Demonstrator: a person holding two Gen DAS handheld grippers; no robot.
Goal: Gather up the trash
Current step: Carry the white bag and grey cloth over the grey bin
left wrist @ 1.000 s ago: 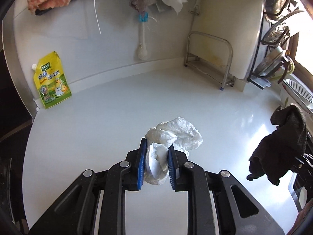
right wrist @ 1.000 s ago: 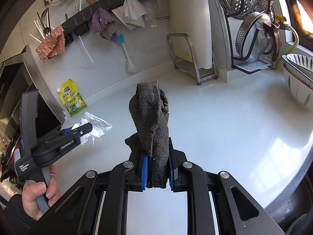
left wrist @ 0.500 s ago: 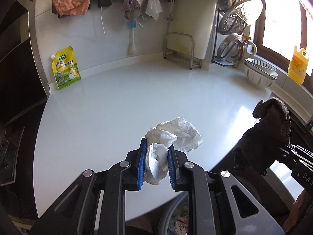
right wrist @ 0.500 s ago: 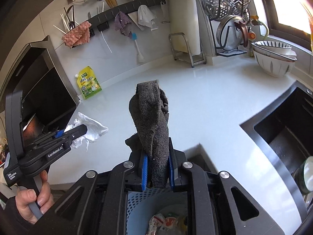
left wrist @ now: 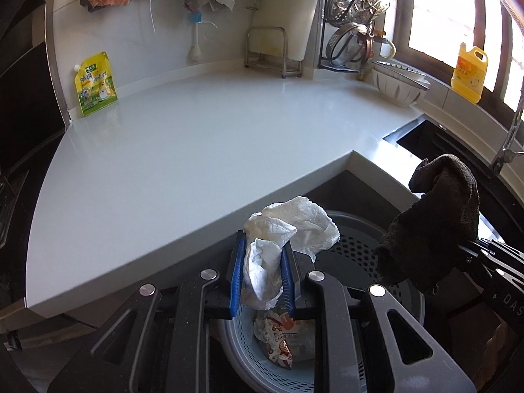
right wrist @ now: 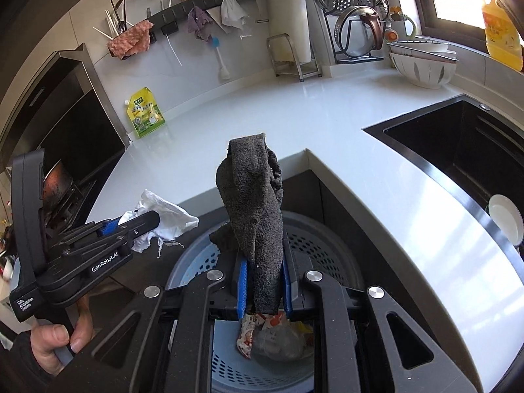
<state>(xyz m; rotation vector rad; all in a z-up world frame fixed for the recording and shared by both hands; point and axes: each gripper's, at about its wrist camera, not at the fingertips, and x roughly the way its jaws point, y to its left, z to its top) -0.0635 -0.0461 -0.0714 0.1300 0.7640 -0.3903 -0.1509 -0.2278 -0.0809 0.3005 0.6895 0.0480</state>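
Note:
My left gripper (left wrist: 262, 252) is shut on a crumpled white plastic bag (left wrist: 288, 229) and holds it above a blue perforated trash basket (left wrist: 357, 255) on the floor below the counter edge. My right gripper (right wrist: 262, 278) is shut on a dark grey cloth (right wrist: 255, 209) that stands up from the jaws, also over the basket (right wrist: 314, 242). A red-and-white wrapper (left wrist: 281, 340) lies inside the basket. The left gripper (right wrist: 131, 226) with the white bag (right wrist: 163, 216) shows at the left of the right wrist view; the cloth (left wrist: 435, 222) shows at the right of the left wrist view.
A white corner counter (left wrist: 183, 150) lies ahead with a yellow-green pouch (left wrist: 95, 85) against the back wall. A black sink (right wrist: 465, 150) is at the right. Bowls (left wrist: 399, 82), a dish rack (left wrist: 353, 26) and a yellow bottle (left wrist: 468, 75) stand at the back right.
Both grippers have drawn back from over the counter and come down, so they now hang over the trash basket. Each keeps its hold on its item.

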